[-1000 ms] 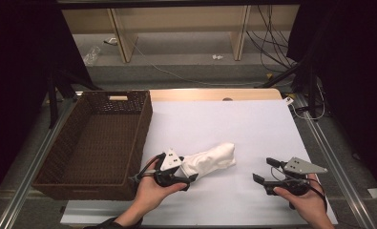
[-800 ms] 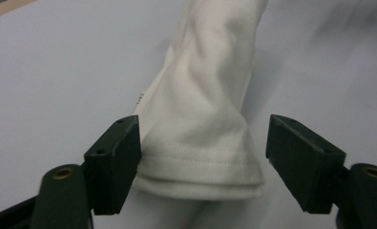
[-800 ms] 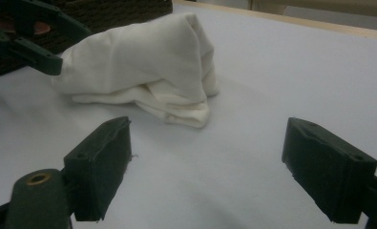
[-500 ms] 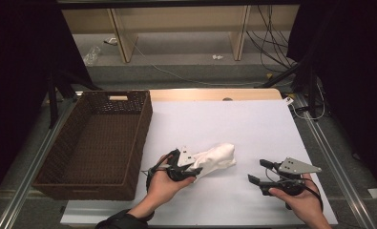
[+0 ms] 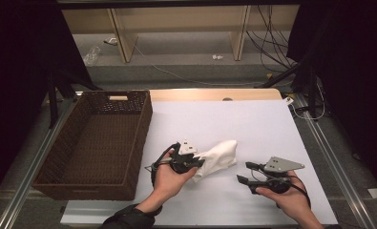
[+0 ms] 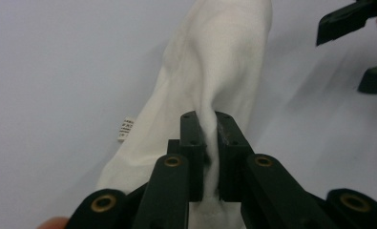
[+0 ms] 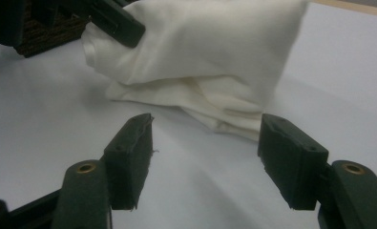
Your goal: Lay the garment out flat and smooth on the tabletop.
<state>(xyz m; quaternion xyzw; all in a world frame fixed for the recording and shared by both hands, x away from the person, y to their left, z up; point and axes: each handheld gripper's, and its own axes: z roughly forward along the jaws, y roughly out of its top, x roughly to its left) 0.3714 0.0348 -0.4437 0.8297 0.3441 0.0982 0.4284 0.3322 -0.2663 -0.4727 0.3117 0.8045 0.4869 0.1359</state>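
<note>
White table sheet (image 5: 253, 124), wicker basket (image 5: 100, 138), folded cloth (image 5: 219, 157), dark room

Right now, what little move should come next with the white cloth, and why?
Probably lift the white cloth and carry it left toward the wicker basket. The left gripper is shut on a fold of it, while the right gripper waits open nearby.

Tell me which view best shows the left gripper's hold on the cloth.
The left gripper view: the left gripper has its jaws shut on a ridge of the cloth. The high view shows that gripper at the cloth's near end, the pinch itself too small to read. The right gripper view catches one jaw against the cloth's top left.
</note>
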